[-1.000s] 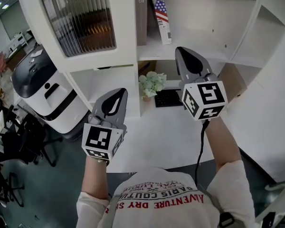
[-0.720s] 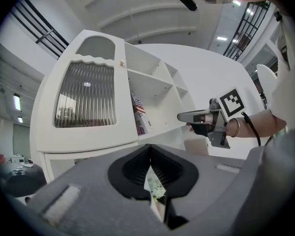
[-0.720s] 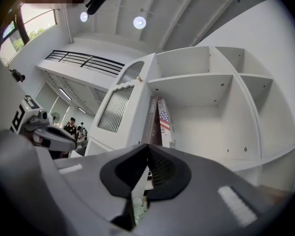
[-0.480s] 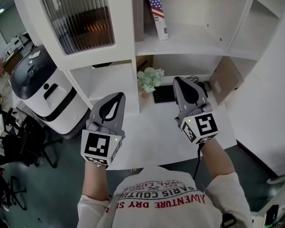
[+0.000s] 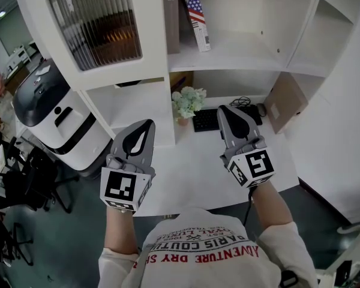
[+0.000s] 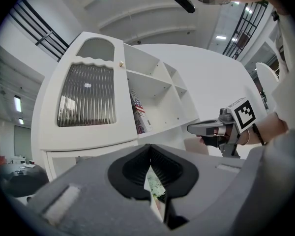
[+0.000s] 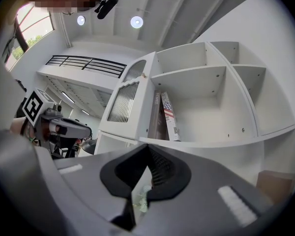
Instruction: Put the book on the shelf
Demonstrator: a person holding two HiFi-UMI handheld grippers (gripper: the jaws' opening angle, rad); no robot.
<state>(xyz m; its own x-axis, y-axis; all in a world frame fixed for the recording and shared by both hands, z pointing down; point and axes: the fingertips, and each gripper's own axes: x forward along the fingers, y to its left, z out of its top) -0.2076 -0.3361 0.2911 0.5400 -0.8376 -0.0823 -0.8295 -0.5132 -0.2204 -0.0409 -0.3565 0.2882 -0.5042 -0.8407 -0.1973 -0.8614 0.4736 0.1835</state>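
My left gripper (image 5: 145, 125) and right gripper (image 5: 225, 111) are both closed and empty; the flag-covered book (image 5: 195, 18) leans on the shelf (image 5: 246, 51) above them, so placing looks done.

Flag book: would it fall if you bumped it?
Probably: the flag book stands tilted against the brown book, so a nudge might slide its foot out. It looks thin and flat-sided, so likely stiff when lifted.

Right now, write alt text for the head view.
The left gripper and right gripper, both shut and empty, hover over a white desk below a shelf where a flag-printed book leans. A small plant and a keyboard sit at the desk's back.
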